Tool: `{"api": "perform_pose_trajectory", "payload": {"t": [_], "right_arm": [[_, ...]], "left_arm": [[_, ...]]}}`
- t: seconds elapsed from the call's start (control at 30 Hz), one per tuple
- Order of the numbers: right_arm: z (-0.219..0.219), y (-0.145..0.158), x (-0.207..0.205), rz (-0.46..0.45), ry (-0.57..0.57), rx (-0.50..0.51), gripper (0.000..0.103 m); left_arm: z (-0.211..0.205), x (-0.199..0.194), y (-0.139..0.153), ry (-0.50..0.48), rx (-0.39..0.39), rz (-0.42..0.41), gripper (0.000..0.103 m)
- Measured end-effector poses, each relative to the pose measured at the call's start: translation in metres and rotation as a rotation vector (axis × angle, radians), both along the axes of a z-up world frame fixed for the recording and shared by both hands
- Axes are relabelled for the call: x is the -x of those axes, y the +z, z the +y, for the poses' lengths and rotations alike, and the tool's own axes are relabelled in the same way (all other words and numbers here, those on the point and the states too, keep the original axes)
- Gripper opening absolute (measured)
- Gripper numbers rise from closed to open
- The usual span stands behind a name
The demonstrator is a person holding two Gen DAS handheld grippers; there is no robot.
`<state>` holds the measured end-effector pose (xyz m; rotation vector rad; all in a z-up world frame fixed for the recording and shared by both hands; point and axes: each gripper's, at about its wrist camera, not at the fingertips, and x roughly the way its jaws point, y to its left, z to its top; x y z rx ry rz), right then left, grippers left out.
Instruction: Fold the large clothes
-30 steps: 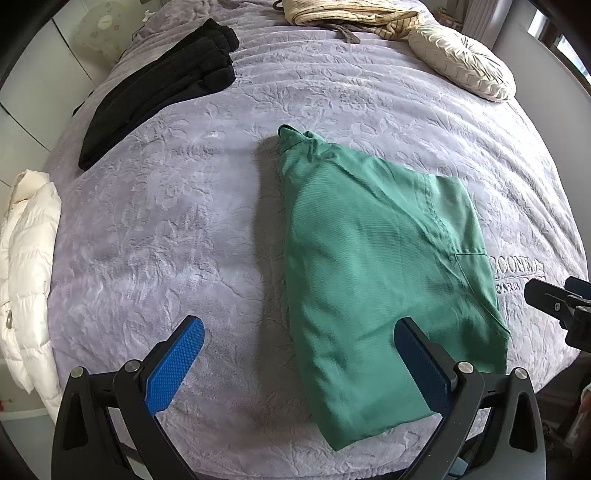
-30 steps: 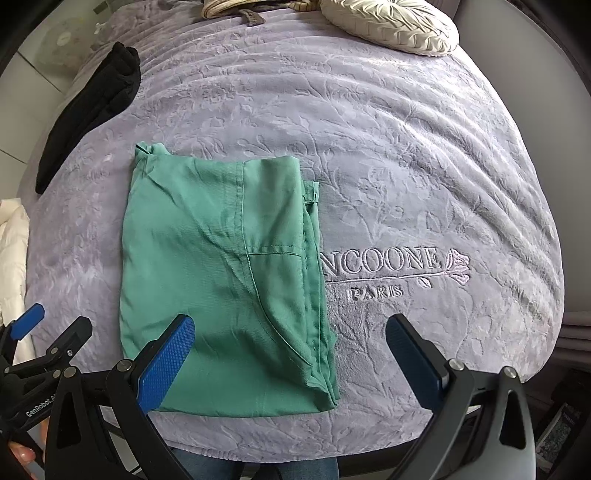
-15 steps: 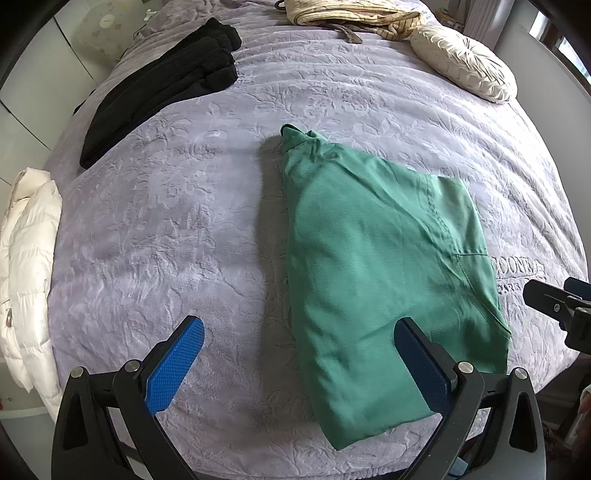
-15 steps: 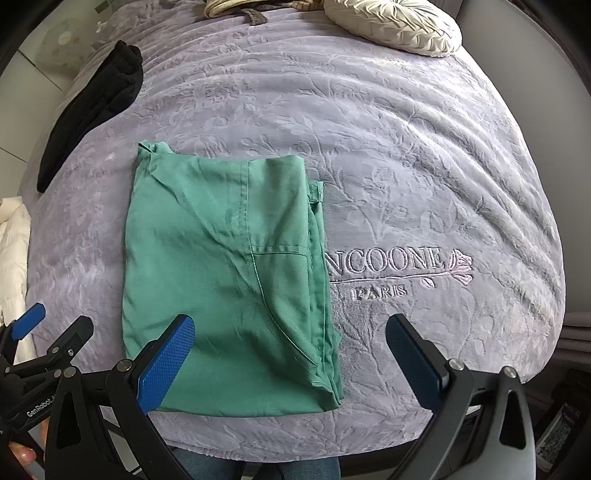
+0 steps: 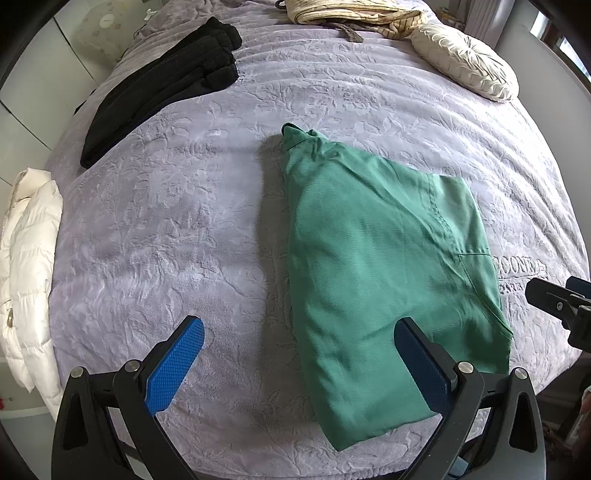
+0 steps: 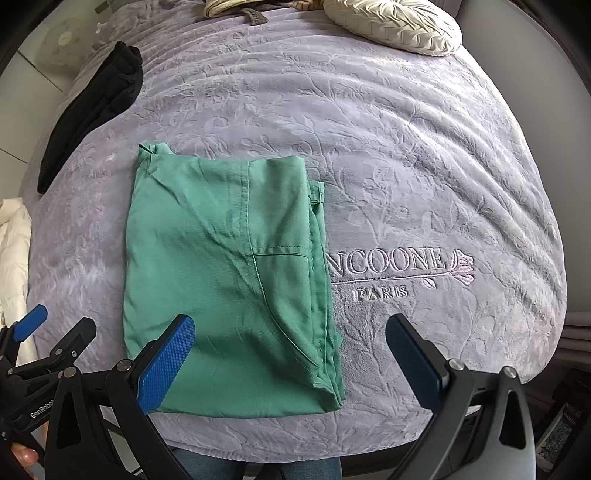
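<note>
Daylight falls across a bed under a lavender embossed blanket [image 6: 406,155], "PARIS" embroidered [image 6: 384,292] on it. A cream pleated cushion [image 6: 395,26] sits at the far end; pale cabinet panels [image 5: 33,110] line the left side.

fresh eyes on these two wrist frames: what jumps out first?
The folded green garment dominates, lying flat on the lavender bedspread near the bed's front edge, beside the embroidered logo. Both tools sit open and empty in the foreground: the left tool over the garment's near left edge, the right tool over its near right corner. Farther back lie a black garment and a cream cushion.
</note>
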<state>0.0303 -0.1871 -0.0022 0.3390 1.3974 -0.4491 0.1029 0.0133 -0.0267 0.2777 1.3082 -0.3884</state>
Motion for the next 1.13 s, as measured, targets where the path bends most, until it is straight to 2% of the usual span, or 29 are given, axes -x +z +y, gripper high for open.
{"api": "perform_pose_trajectory", "payload": {"t": [1.13], "right_arm": [[0.0026, -0.0030, -0.0026, 0.007, -0.001, -0.003, 0.103]], "left_arm": [[-0.0002, -0.0015, -0.0003, 0.005, 0.012, -0.006, 0.103]]}}
